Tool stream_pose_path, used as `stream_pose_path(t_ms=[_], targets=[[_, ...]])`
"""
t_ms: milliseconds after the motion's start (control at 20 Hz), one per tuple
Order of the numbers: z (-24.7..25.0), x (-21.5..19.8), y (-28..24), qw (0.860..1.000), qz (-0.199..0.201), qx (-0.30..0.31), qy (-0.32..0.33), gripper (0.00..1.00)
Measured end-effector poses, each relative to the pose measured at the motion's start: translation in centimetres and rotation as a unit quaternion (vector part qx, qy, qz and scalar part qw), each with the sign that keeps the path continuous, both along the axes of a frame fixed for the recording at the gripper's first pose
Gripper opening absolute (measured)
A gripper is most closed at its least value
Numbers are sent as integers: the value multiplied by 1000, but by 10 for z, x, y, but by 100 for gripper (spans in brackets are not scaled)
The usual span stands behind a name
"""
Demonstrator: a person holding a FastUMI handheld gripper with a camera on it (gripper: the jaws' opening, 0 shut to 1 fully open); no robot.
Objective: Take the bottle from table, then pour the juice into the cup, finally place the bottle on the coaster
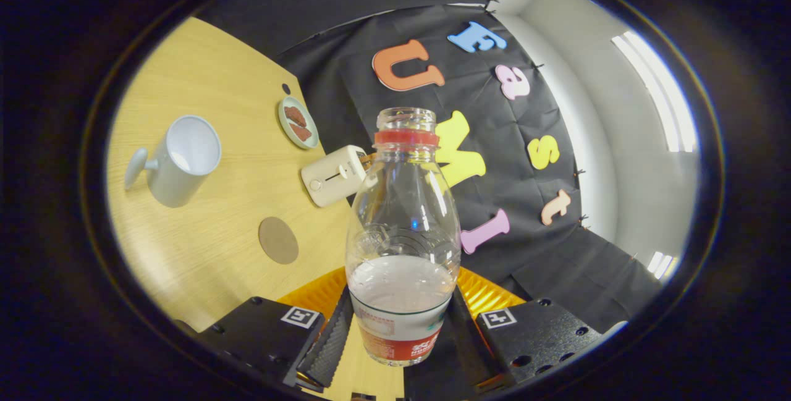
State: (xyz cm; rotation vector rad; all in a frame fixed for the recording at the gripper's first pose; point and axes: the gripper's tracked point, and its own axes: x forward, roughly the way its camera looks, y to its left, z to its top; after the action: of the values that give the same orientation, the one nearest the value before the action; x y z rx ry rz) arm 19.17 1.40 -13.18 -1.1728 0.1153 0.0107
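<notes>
The gripper (pixel 398 339) has its 2 fingers closed narrowly on the lower body of a clear plastic bottle (pixel 403 246), 1 ribbed pad pressing on each side of the labelled part. The bottle stands between the fingers with its base nearest the camera and its neck pointing away. It has no cap: the open mouth sits above a red collar ring (pixel 406 137). Pale, cloudy juice (pixel 400 283) fills roughly the bottom third of the bottle, and its surface lies level just above the label band. The bottle appears lifted off the wooden table (pixel 204 253), though its base is too close to the fingers to say for certain.

The whole scene is tilted, so the table slopes up and away on the side of the left finger. Taking the bottle as the landmark: just beyond it and to its left, near the table's edge, lies a round brown coaster (pixel 278 240), flat and bare. Farther left of the bottle, well apart from the coaster, stands a white mug (pixel 178 161) with its handle turned away from the bottle and its open mouth facing the camera; its inside looks empty. Close behind the bottle's shoulder, on the left, sits a small cream toaster (pixel 334 175). Beyond the toaster is a small plate (pixel 298 122) holding 2 brown pieces of food.
</notes>
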Motion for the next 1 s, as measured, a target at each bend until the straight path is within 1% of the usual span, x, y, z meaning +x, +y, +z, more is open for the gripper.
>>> stream_pose_path(t_ms=[300,450,750,1000], targets=[[-7,2,20,996,11,-82,-15,80],[-9,5,31,992,24,-118,-25,80],[-12,4,35,983,23,-179,-42,80],[-12,5,34,975,22,-216,-53,80]])
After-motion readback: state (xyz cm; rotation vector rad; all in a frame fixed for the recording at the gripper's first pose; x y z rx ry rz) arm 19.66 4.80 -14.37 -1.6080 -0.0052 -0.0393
